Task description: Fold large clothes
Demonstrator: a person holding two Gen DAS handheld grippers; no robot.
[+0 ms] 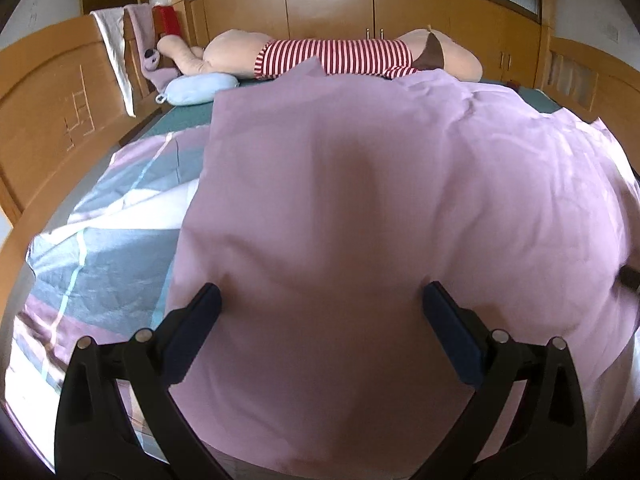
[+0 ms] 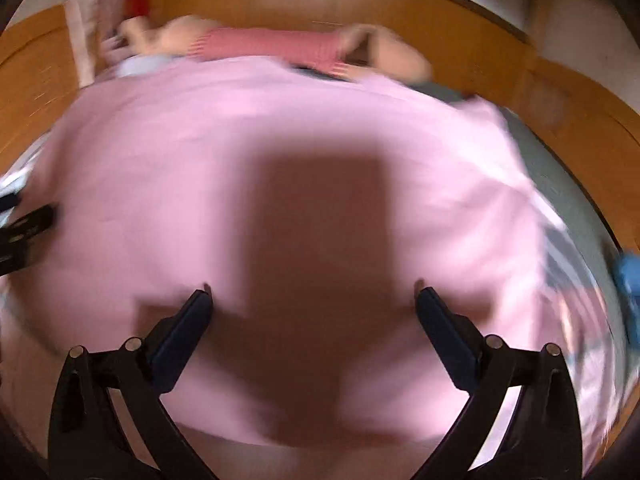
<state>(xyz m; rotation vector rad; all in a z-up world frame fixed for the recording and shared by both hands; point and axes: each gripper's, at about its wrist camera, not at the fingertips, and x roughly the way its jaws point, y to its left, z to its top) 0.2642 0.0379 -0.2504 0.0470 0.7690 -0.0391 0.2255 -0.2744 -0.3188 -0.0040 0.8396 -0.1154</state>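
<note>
L gripper (image 1: pixel 322 294): jaws wide apart, nothing between the pads; both fingers poised over the pink garment (image 1: pixel 400 208), contact w/ cloth can't tell.
R gripper (image 2: pixel 310 292): jaws wide too, empty; over the same garment (image 2: pixel 280 128), its boxy shadow dark on the cloth between the fingers.
Garment location: spread flat on the bed, covering most of it; far edge near the plush toy in the red-striped top (image 1: pixel 336 56).
L view only: sharp pic. Shows patterned quilt (image 1: pixel 100 248) under the garment on its left side, green sheet (image 1: pixel 184 116), light-blue small pillow (image 1: pixel 200 86), wooden headboard (image 1: pixel 52 112) w/ a towel (image 1: pixel 114 48) draped over it, wooden cabinets (image 1: pixel 328 4) behind.
R view only: heavy motion blur. Shows garment's right edge, a blue object (image 2: pixel 628 276) at far right (what it is, can't tell), and the L gripper's black tip at the left edge (image 2: pixel 28 224).
Both views: plush toy (image 2: pixel 272 46) at the far end of the bed, blurred in R view.
</note>
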